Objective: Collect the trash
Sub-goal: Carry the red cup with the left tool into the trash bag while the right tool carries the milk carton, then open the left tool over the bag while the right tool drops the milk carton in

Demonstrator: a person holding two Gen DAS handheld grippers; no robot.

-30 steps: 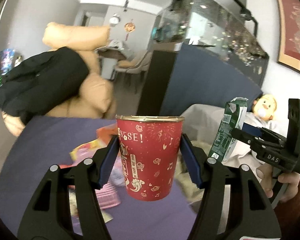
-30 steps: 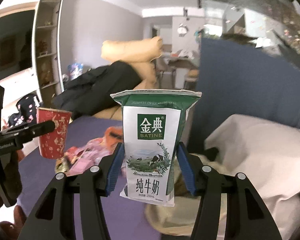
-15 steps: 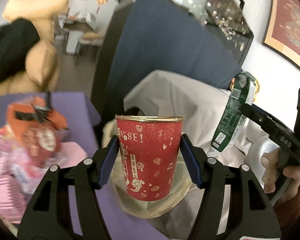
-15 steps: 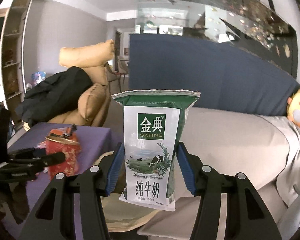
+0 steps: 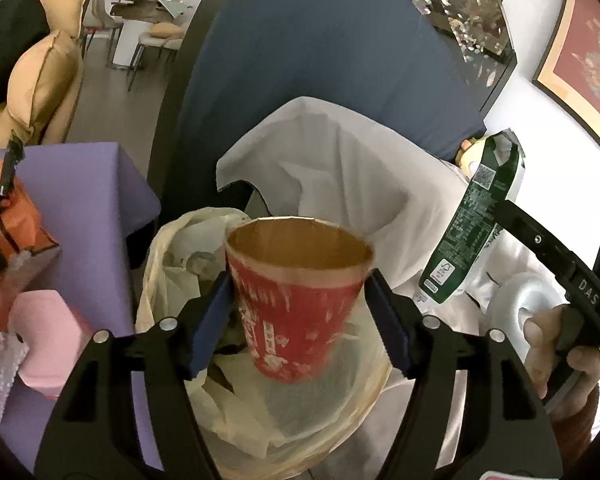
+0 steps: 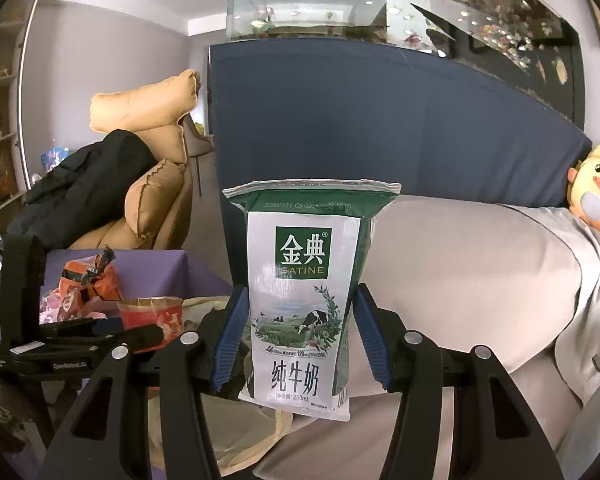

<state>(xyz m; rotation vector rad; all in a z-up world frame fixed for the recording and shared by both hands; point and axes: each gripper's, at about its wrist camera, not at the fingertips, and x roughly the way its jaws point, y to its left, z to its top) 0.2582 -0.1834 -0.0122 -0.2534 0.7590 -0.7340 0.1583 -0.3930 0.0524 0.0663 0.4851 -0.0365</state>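
Observation:
A red paper cup [image 5: 296, 300] sits between the pads of my left gripper [image 5: 298, 320], blurred and right above the trash bin with its pale plastic liner [image 5: 340, 420]. The jaws stand wider than the cup, with gaps on both sides. My right gripper [image 6: 300, 340] is shut on a green and white milk carton [image 6: 304, 312] and holds it upright. The carton also shows at the right of the left wrist view [image 5: 476, 224]. The cup shows at the left of the right wrist view [image 6: 152, 314].
A purple table [image 5: 84, 200] at the left carries an orange snack bag [image 5: 8, 220] and pink wrappers [image 5: 44, 332]. A white-covered sofa [image 6: 460, 280] lies behind the bin, with a dark blue cabinet [image 6: 380, 120] and a fish tank above.
The left gripper tilted down over the bin and its jaws widened off the cup, which now blurs and shows its inside. The right gripper holds the carton still beside the bin.

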